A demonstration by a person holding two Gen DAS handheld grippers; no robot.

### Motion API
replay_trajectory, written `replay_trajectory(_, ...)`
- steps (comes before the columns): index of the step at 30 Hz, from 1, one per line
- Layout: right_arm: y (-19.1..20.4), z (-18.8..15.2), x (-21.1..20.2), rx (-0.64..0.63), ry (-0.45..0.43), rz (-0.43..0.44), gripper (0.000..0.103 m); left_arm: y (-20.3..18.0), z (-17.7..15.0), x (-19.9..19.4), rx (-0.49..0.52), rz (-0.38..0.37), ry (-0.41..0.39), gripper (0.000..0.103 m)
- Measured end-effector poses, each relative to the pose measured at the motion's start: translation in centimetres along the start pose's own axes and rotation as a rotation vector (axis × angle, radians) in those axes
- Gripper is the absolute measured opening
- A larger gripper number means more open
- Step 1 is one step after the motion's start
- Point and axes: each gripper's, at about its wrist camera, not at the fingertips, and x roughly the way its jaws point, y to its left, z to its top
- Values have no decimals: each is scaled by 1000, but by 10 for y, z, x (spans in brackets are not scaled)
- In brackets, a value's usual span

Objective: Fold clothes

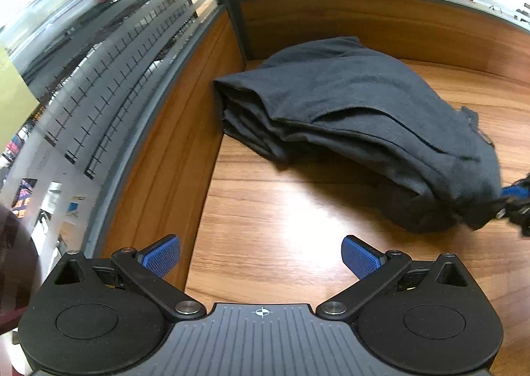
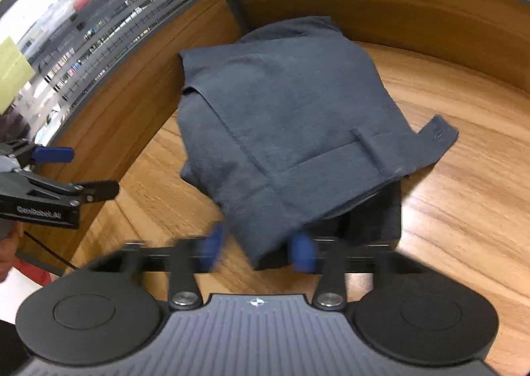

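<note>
Step in hand: the dark trousers (image 2: 285, 131) already lie in a folded bundle in the corner of the desk (image 1: 281, 210); I judge this a late tidying step, with the near corner of the bundle being taken or let go.

Left gripper (image 1: 261, 258): its blue fingers (image 1: 164, 255) stand wide apart with only bare desk between them; nothing is held.

Trousers from the left fingers: ahead and to the right, well apart from the tips; the stacked fold edges face these fingers, and the far end of the bundle lies close to the wooden partition (image 1: 185, 117).

Right gripper (image 2: 261, 250): its fingers (image 2: 303, 251) are set narrow and blurred; the near lower corner of the bundle sits between them. Whether the pads press the cloth I cannot tell; a gap shows beside the left one.

Trousers from the right fingers: directly ahead, the corner reaching down into the gap; the waistband with its belt loop and button tab (image 2: 437, 137) lies beyond and to the right of the tips.

Left gripper seen from the right wrist view: out to the left, by the partition, clear of the cloth.

Next move calls for: a firm closing on that corner if the bundle is to be shifted or squared, else a clean withdrawal without dragging the layers; the loose top flap could slide off.
</note>
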Motion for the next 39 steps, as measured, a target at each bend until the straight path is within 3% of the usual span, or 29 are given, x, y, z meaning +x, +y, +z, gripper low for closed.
replay_trajectory(3,1,4,-17,-46,-56,-31,7,1,1,1,5,16,1,103)
replay_trajectory(10,-11,8,-84,-57,-178,-179,5,-5,4,9,31,-8,-2,103)
replay_trajectory(19,-48,-29,-162,53,-206,-351,5,-45,16,21,178,-38,-69,103)
replay_trajectory(25,-75,-73,-208,167,-218,-473,5,-91,25,33,283,-122,-131,102)
replay_trajectory(29,-88,-100,-231,232,-240,-546,5,-125,27,39,343,-198,-157,92)
replay_trajectory(35,-99,-130,-261,296,-278,-623,5,-159,29,15,394,-372,-223,91)
replay_trajectory(39,-106,-134,-273,339,-305,-645,3,-184,23,10,456,-359,-235,82)
